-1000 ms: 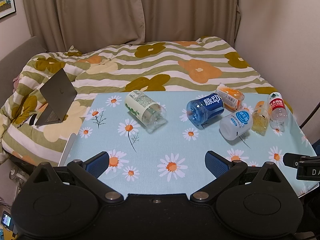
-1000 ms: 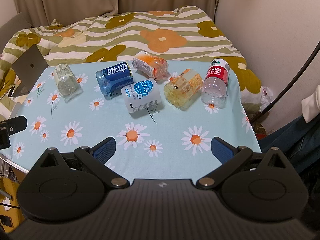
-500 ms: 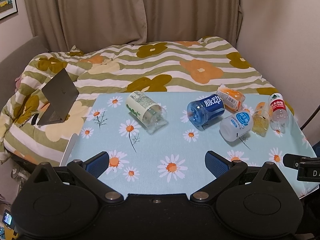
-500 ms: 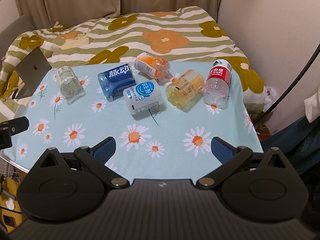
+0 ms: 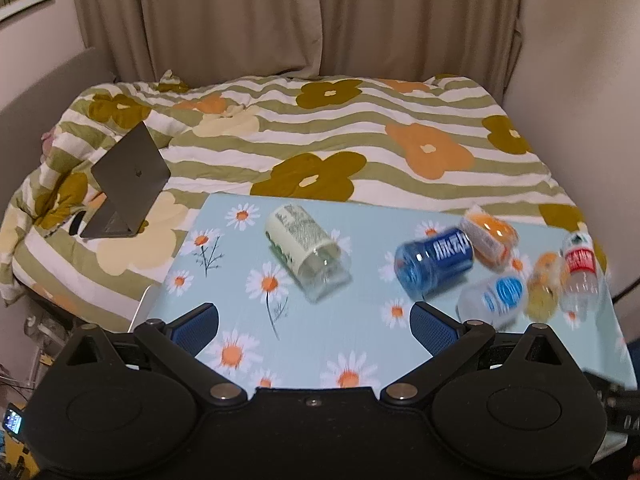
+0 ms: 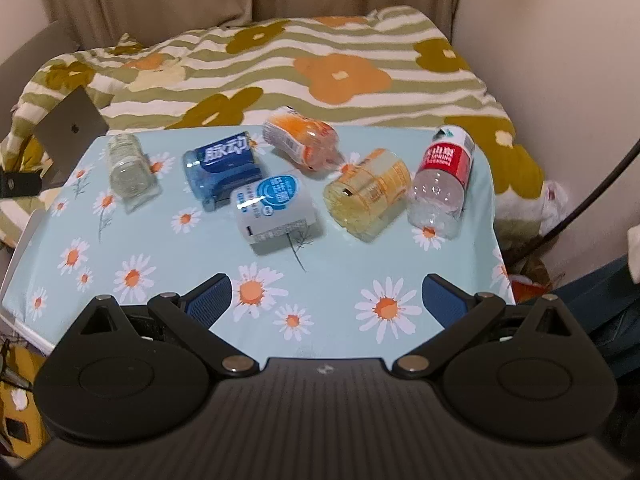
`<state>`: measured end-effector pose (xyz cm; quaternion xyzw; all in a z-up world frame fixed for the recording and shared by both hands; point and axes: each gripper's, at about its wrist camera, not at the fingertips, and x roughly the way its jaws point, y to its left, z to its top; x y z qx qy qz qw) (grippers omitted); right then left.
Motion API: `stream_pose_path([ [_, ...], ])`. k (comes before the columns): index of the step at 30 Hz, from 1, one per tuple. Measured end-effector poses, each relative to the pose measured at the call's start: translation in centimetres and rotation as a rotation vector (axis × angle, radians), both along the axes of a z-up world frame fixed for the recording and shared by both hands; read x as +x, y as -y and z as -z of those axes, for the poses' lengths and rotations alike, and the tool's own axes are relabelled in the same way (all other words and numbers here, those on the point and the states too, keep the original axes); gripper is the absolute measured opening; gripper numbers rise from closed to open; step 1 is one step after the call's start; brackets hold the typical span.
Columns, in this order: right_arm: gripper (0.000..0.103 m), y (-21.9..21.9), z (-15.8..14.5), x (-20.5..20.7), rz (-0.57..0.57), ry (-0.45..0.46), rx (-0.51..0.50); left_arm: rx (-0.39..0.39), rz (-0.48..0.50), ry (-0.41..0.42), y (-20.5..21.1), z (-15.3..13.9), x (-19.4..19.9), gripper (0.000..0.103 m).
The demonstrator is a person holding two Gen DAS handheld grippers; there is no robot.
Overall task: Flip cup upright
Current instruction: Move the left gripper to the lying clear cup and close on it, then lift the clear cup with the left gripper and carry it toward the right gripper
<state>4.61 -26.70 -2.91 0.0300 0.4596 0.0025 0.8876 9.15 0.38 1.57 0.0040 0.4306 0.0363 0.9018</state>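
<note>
Several cut-bottle cups lie on their sides on the daisy tablecloth [image 6: 320, 280]: a clear cup with a pale green label [image 5: 306, 250] [image 6: 128, 170], a blue one [image 5: 434, 266] [image 6: 220, 168], a white one with a blue logo [image 6: 272, 208] [image 5: 494, 298], an orange one [image 6: 302, 138], a yellow one [image 6: 366, 192] and a red-labelled clear one [image 6: 442, 180]. My left gripper [image 5: 314, 322] is open and empty, above the near edge before the pale green cup. My right gripper [image 6: 326, 300] is open and empty, short of the white and yellow cups.
A bed with a striped flower quilt [image 5: 320, 136] lies behind the table. An open grey laptop [image 5: 126, 184] [image 6: 70, 132] stands on it at the left. A wall rises at the right and curtains hang at the back. A black cable [image 6: 580, 200] runs down the right side.
Both grippers moved forward toward the cups, so the cups look larger and lower in view. The left wrist view is motion-blurred and has swung left. Both grippers stayed open.
</note>
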Motion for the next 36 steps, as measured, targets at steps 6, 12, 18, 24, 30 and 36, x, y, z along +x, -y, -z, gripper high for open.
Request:
stream_pose_path([
  [6,0.103,0.2,1.1,2.2,0.005,-0.050,-0.024,-0.087,-0.040,-0.088,-2.4,1.8,5.7,0.103],
  [12,0.103,0.2,2.5,5.2,0.097,-0.108,0.039,-0.170,-0.083,-0.180,-4.6,4.9,12.1,0.102],
  [18,0.103,-1.0,4.4,8.2,0.136,-0.186,0.006,-0.263,-0.117,-0.305,-5.8,9.0,16.2,0.101],
  [24,0.103,-1.8,5.6,9.9,0.163,-0.240,-0.017,-0.309,-0.154,-0.392,-6.5,12.1,18.5,0.098],
  [30,0.103,-2.0,6.3,11.3,0.180,-0.277,-0.024,-0.342,-0.193,-0.420,-7.2,13.6,19.7,0.088],
  [36,0.103,-2.2,6.7,12.1,0.179,-0.298,-0.030,-0.317,-0.162,-0.419,-6.6,13.7,19.9,0.073],
])
